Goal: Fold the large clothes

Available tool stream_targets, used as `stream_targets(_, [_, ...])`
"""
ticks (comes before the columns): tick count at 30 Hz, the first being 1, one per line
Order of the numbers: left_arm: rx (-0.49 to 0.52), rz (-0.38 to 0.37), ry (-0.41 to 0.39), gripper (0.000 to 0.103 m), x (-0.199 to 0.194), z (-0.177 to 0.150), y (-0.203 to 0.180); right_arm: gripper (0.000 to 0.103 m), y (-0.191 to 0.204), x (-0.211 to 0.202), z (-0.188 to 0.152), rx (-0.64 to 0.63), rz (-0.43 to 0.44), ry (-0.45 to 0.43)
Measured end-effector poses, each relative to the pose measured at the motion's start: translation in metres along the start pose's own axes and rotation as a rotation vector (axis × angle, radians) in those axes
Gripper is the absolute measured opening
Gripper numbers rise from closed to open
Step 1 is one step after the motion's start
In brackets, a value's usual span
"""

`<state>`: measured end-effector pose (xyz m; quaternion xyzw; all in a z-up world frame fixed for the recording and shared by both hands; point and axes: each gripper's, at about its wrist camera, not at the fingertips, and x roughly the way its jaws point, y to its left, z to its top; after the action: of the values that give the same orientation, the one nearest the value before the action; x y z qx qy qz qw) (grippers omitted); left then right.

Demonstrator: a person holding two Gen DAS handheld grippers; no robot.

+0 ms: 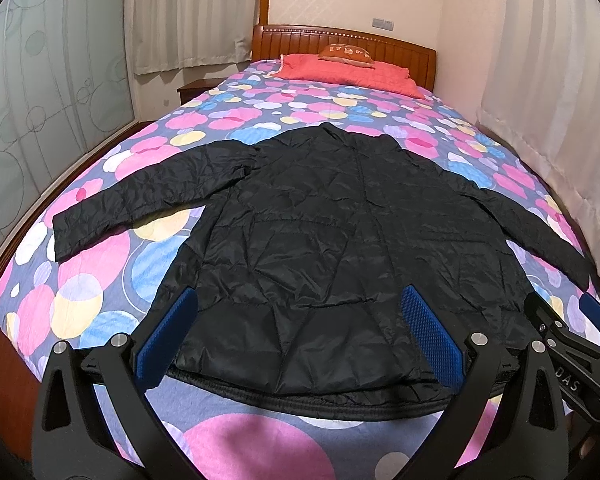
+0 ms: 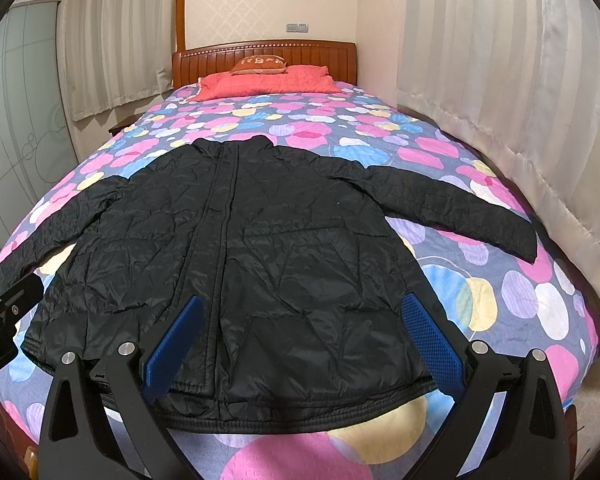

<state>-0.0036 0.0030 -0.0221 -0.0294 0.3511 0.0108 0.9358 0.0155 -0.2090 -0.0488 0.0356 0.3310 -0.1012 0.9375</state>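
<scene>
Jacket [image 1: 324, 240], black and quilted, lies flat on the patterned bedspread [image 1: 100, 288] straight ahead of both tools, sleeves spread, hem nearest. Left gripper [image 1: 300, 340] and right gripper [image 2: 300, 344] hover above the hem, jaws spread wide, holding nothing.

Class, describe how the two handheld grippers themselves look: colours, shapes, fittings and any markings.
Both the left gripper and right gripper are matte black, with angular linkage arms joined by round silver pivot bolts. Each finger carries a long blue pad with a fine dimpled grip texture. The right gripper's body shows white letters "DAS" in the left view. No cables or sleeves are visible.
</scene>
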Motion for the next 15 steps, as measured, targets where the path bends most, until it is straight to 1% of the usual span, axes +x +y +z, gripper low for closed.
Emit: stream_targets(15, [-0.003,-0.002,0.005,0.101,0.0011,0.0005,0.0016,0.099,0.0003,0.0003,0.0,-0.001,-0.001,0.002])
